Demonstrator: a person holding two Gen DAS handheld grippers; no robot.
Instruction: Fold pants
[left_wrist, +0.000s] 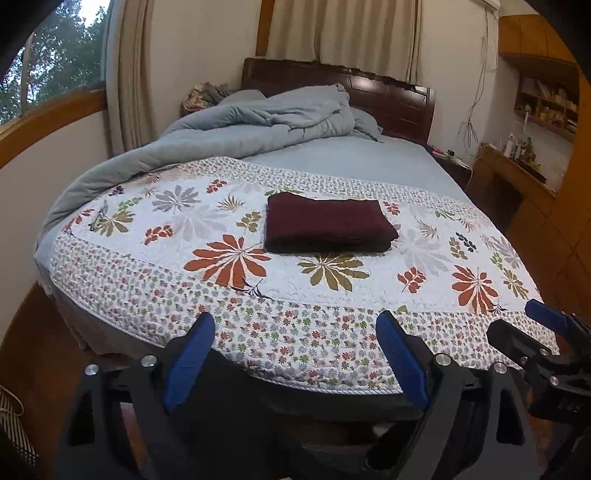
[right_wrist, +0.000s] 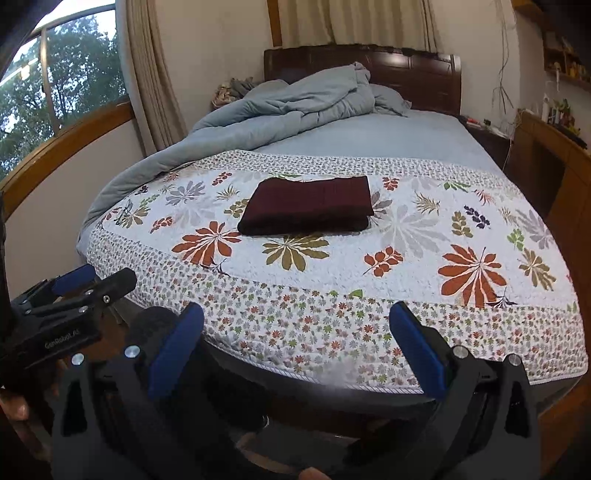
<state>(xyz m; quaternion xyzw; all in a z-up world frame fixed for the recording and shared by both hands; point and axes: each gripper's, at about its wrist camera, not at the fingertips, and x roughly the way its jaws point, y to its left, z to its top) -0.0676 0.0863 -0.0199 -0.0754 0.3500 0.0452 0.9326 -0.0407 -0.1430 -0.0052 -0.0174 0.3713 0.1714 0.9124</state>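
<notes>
On the floral quilt (left_wrist: 110, 291) covering the foot half of the bed, near its middle & well back from the near edge, lie the maroon pants (left_wrist: 328, 227), already folded into a flat, tidy rectangle. Its long axis runs left-right, parallel to the quilt's near edge; the thick stacked fold edge faces the grippers. Both tools hover off the near edge, well apart from the pants, which lie straight ahead & beyond. Left gripper (left_wrist: 295, 354) has its blue fingers spread wide, holding nothing. Right gripper (right_wrist: 295, 347) likewise spread, empty. Left looks slightly nearer in line w/ the bundle; right sits a bit to its right. Judgement: folding looks done.
</notes>
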